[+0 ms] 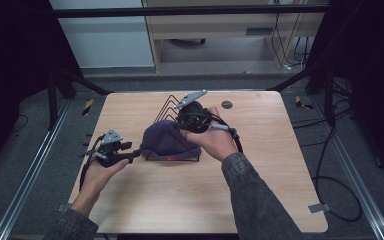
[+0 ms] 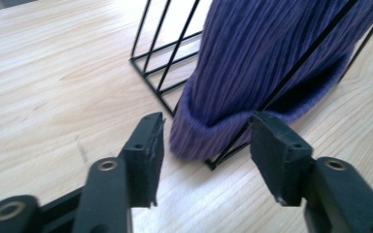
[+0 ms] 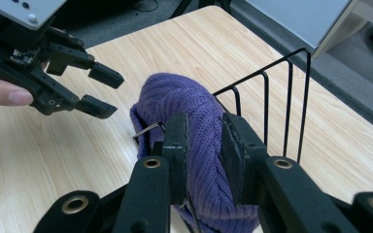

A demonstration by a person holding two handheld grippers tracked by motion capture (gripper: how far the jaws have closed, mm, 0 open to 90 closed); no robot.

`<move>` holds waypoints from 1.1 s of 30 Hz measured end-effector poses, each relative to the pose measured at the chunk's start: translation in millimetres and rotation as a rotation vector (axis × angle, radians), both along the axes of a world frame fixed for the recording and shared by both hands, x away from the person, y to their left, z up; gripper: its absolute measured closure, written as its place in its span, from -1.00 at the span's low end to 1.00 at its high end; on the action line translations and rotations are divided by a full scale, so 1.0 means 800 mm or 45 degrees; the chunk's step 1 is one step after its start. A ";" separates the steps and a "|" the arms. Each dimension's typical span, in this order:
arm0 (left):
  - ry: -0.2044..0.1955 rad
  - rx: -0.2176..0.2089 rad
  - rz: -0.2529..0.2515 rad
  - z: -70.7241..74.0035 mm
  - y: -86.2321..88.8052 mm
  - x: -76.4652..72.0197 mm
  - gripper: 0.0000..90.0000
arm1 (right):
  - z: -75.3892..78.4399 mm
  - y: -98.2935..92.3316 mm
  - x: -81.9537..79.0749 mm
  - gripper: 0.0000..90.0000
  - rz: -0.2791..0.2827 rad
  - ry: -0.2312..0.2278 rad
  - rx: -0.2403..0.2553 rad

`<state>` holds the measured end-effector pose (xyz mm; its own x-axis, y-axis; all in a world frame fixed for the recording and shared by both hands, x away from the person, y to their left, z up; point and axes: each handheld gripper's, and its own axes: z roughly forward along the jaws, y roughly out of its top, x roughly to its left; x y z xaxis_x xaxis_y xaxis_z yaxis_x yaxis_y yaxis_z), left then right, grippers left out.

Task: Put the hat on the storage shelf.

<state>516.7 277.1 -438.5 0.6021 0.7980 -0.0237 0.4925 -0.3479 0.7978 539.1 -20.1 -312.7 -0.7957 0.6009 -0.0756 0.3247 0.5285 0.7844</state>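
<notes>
right gripper seemingly pinches purple beanie; left gripper open.

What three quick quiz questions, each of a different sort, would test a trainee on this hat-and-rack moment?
1. True or false: the left gripper is clamped on the purple knit hat.
2. Which gripper pinches the hat's knit? A) left B) right C) neither
3. Fill in: the hat is draped over a black wire ____ on the wooden table.

Key:
1. False: its jaws stand open beside the hat's brim, pressing on nothing.
2. B: the right gripper has a fold of knit between its jaws.
3. Rack: the wire rack has upright loops, and the hat sits over its near end.
</notes>
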 end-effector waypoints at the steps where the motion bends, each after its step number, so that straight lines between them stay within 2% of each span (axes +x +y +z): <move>1: 0.000 0.000 0.000 0.000 0.000 0.000 -0.03 | 0.001 0.000 -0.001 0.61 0.000 -0.002 0.001; 7: 0.018 0.043 0.095 -0.013 0.016 -0.008 -0.19 | 0.008 -0.006 -0.008 0.60 -0.005 -0.018 0.010; 9: 0.030 0.017 0.135 -0.015 0.024 -0.010 -0.28 | 0.011 -0.009 -0.011 0.58 -0.012 -0.023 0.021; 12: 0.044 0.016 0.163 -0.019 0.031 -0.013 -0.37 | 0.011 -0.012 -0.012 0.54 -0.017 -0.030 0.026; 14: 0.058 0.042 0.186 -0.025 0.036 -0.014 -0.41 | 0.012 -0.018 -0.012 0.51 -0.037 -0.032 0.036; 16: 0.098 0.078 0.209 -0.035 0.041 -0.014 -0.50 | 0.014 -0.026 -0.012 0.46 -0.063 -0.036 0.061; 20: 0.153 0.118 0.219 -0.046 0.045 -0.011 -0.62 | 0.017 -0.035 -0.016 0.39 -0.080 -0.042 0.079; 22: 0.176 0.145 0.230 -0.050 0.045 -0.010 -0.66 | 0.017 -0.040 -0.019 0.33 -0.091 -0.041 0.082; 26: 0.198 0.139 0.240 -0.054 0.046 -0.009 -0.72 | 0.017 -0.051 -0.020 0.17 -0.121 -0.047 0.098; 30: 0.227 0.153 0.241 -0.060 0.047 -0.007 -0.76 | 0.018 -0.066 -0.024 -0.19 -0.180 -0.063 0.126; 31: 0.227 0.153 0.241 -0.060 0.047 -0.007 -0.77 | 0.018 -0.066 -0.024 -0.19 -0.180 -0.063 0.126; 32: 0.234 0.163 0.240 -0.062 0.046 -0.006 -0.79 | 0.016 -0.080 -0.028 -0.37 -0.219 -0.069 0.143; 33: 0.234 0.163 0.240 -0.062 0.046 -0.006 -0.80 | 0.016 -0.080 -0.028 -0.37 -0.219 -0.069 0.143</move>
